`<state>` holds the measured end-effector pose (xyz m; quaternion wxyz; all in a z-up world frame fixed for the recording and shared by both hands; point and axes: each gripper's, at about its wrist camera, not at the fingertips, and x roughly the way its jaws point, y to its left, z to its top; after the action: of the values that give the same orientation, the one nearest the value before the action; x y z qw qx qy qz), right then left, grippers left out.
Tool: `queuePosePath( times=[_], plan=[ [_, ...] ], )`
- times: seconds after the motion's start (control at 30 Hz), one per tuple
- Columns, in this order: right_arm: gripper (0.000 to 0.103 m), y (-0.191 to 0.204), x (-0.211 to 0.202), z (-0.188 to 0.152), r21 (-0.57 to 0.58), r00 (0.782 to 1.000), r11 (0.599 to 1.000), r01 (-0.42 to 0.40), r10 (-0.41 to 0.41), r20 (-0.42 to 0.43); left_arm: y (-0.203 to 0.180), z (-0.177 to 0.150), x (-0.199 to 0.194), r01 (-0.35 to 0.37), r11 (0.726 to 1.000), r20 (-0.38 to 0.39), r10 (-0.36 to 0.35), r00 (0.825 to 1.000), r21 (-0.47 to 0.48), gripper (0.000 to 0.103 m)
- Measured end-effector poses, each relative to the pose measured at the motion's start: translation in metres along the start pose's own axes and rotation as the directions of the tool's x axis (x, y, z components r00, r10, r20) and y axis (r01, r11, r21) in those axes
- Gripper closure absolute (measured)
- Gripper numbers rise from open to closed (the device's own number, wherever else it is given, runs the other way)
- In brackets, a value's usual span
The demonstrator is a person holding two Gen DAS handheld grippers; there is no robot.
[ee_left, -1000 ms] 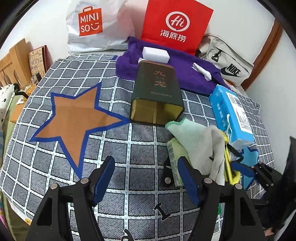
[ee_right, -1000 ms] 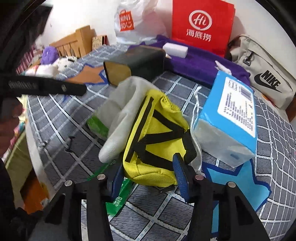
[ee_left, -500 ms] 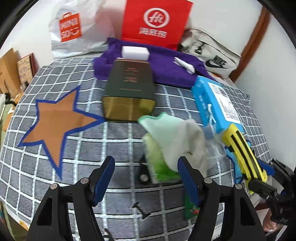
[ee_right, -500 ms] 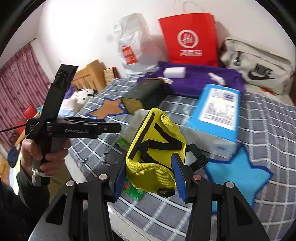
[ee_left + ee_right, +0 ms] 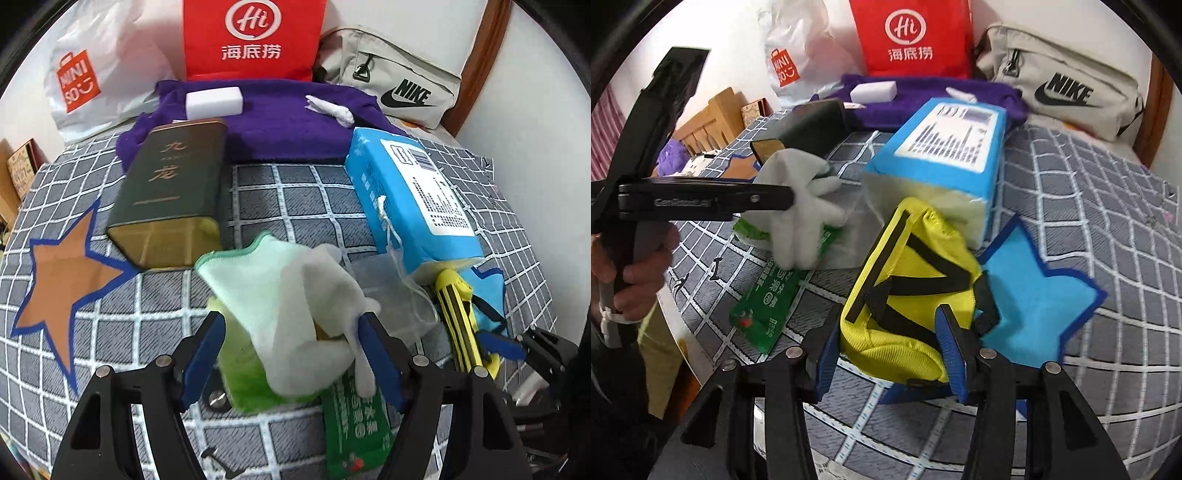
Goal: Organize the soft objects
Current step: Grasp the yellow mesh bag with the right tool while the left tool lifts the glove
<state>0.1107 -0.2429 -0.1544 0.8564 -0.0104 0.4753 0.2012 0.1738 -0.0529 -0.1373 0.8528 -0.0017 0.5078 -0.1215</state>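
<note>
A pale green and white cloth (image 5: pixel 291 295) lies crumpled over a green packet (image 5: pixel 354 428) on the checked cover. My left gripper (image 5: pixel 291 354) is open, its fingers on either side of the cloth's near end. My right gripper (image 5: pixel 886 347) is shut on a yellow pouch with black straps (image 5: pixel 908 280) and holds it just over the cover, beside the blue tissue pack (image 5: pixel 945 147). The pouch shows edge-on in the left wrist view (image 5: pixel 458 321). The cloth also shows in the right wrist view (image 5: pixel 801 206), with the left gripper's finger across it.
A dark green tin (image 5: pixel 173 192) lies on its side behind the cloth. A purple towel (image 5: pixel 288 122) holds a white block (image 5: pixel 214 101) and a rolled white cloth (image 5: pixel 332 109). Red bag (image 5: pixel 251 37), white Miniso bag (image 5: pixel 92 74) and Nike bag (image 5: pixel 399 85) stand at the wall.
My left gripper has moved forward and right until its fingers straddle the cloth. My right gripper has lowered the yellow pouch toward the cover near the tissue pack.
</note>
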Motion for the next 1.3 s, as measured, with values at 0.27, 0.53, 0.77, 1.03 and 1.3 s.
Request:
queuePosePath(
  times=[0.27,0.53,0.77,1.03,1.3],
  plan=[
    [0.019,-0.016,-0.015,0.005,0.07,0.998,0.997,-0.027,0.023,0.059,0.004,0.003,0.008,0.031,0.999,0.024,-0.031,0.999,-0.01,0.068],
    [0.018,-0.024,0.003,0.01,0.158,1.0,0.987,-0.011,0.007,0.023,0.023,-0.004,-0.018,0.081,0.996,0.085,-0.078,0.993,-0.029,0.088],
    [0.014,-0.015,0.025,0.013,0.161,0.997,0.984,0.071,-0.066,-0.037,0.05,-0.017,-0.042,0.032,0.996,0.115,-0.022,0.993,-0.079,0.088],
    [0.042,-0.005,0.027,0.012,0.073,0.988,0.985,0.155,-0.154,-0.014,0.072,-0.026,-0.048,0.026,0.993,0.132,-0.01,0.991,-0.119,0.089],
    [0.067,-0.015,0.004,0.011,0.105,0.997,0.992,0.064,-0.067,0.027,0.074,-0.027,-0.055,0.063,0.988,0.151,-0.041,0.988,-0.14,0.09]
  ],
)
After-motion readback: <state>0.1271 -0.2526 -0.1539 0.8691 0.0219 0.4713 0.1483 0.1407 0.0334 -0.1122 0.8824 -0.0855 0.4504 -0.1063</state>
